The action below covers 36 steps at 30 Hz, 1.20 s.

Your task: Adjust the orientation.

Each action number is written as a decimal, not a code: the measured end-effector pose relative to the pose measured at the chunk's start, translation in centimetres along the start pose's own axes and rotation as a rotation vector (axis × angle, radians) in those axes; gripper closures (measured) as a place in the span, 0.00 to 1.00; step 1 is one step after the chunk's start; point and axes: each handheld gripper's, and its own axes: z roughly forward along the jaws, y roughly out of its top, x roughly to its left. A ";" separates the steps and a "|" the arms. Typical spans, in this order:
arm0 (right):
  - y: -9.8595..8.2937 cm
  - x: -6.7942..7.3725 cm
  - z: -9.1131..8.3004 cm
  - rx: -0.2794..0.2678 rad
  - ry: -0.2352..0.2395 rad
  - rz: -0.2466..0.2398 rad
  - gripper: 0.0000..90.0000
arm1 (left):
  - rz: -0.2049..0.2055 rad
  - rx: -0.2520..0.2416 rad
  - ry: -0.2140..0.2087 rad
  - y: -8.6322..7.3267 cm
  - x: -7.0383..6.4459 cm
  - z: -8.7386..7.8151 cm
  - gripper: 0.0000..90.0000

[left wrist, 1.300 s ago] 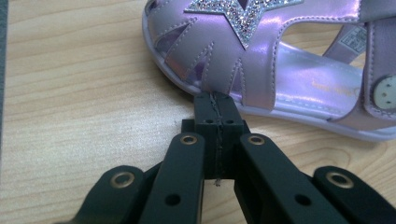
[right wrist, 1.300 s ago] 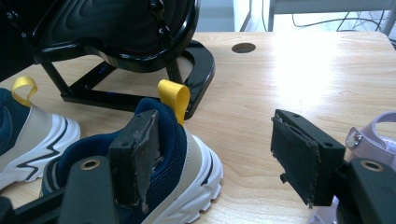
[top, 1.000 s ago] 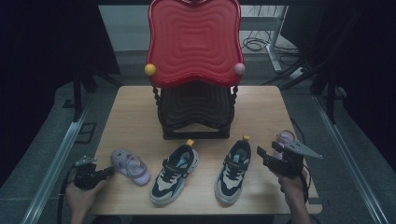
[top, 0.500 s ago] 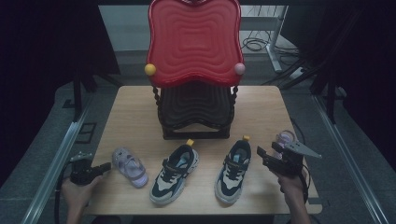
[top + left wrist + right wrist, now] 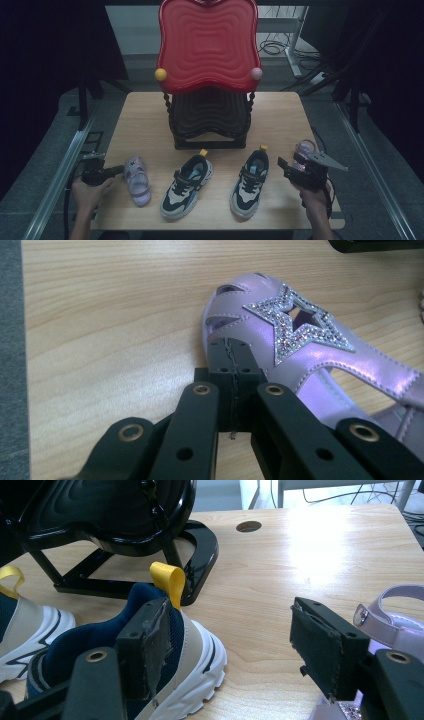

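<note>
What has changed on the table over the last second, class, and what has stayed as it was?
The left tool has drawn back towards the person and the table's left edge, its jaws shut, tip against the purple sandal. The sandal's heel end has swung towards the person, so it now lies more lengthwise. The right tool, open, has barely moved. Both sneakers, the second sandal and the red-topped stand stayed put.

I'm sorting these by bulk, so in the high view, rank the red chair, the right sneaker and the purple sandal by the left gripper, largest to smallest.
1. Red chair, by far the largest.
2. Right sneaker.
3. Purple sandal, the smallest.
</note>
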 end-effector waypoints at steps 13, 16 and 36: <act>-0.3 -0.1 0.2 0.011 -0.008 0.008 0.36 | 0.043 0.033 -0.028 1.7 0.0 1.3 1.00; -0.4 -0.1 0.1 0.012 -0.012 0.005 0.36 | 0.052 0.045 -0.027 2.1 -0.1 1.5 1.00; -0.6 -0.3 0.1 0.004 -0.032 0.013 0.37 | 0.111 -0.015 -0.026 4.0 -1.2 0.1 0.88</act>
